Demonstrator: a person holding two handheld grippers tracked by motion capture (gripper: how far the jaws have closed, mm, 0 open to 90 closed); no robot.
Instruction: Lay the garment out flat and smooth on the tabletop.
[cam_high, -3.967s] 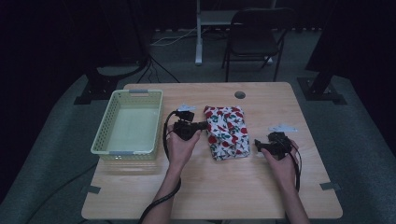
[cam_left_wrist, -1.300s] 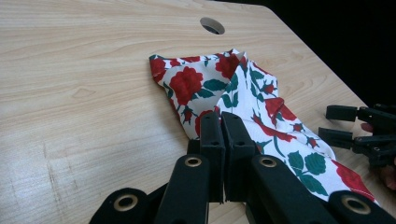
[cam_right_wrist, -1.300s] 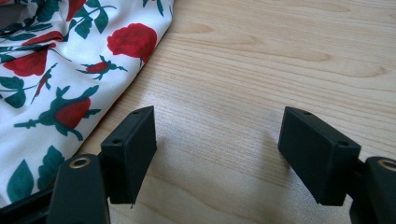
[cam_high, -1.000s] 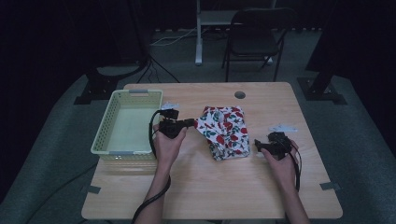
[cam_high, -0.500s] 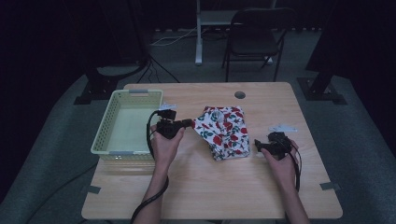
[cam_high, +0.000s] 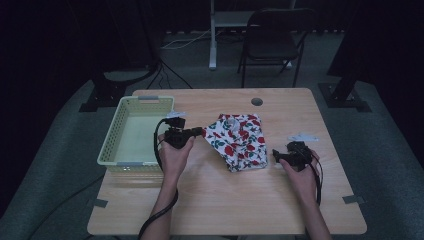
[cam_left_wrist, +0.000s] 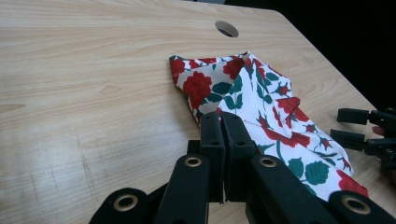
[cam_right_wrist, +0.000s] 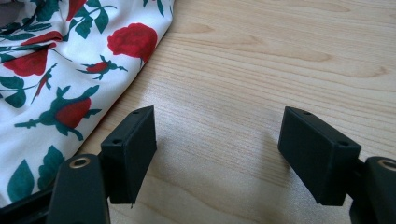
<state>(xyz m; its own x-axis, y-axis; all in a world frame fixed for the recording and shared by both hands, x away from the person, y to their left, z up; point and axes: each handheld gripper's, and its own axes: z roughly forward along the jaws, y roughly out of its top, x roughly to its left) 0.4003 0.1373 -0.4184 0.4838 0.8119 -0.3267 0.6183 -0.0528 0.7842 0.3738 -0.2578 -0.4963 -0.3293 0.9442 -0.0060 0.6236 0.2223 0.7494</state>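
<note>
A white cloth with red roses and green leaves (cam_high: 237, 140) lies rumpled on the middle of the wooden table (cam_high: 225, 200). My left gripper (cam_high: 199, 131) is at the cloth's left corner, just right of the basket, shut on that corner, which is drawn out towards it. In the left gripper view the black jaws (cam_left_wrist: 222, 119) meet over the cloth's edge (cam_left_wrist: 280, 102). My right gripper (cam_high: 276, 156) rests on the table off the cloth's lower right edge. Its jaws (cam_right_wrist: 219, 128) stand open over bare wood, with the cloth (cam_right_wrist: 46, 60) to their left.
A pale green slatted basket (cam_high: 112, 142) stands at the table's left side, nothing visible inside. A round cable hole (cam_high: 257, 101) is near the far edge. A small white label (cam_high: 302, 136) lies beyond my right hand. A folding chair (cam_high: 270, 30) stands behind the table.
My left gripper has moved left towards the basket, dragging the cloth's left corner out with it. The right gripper has stayed in place.
</note>
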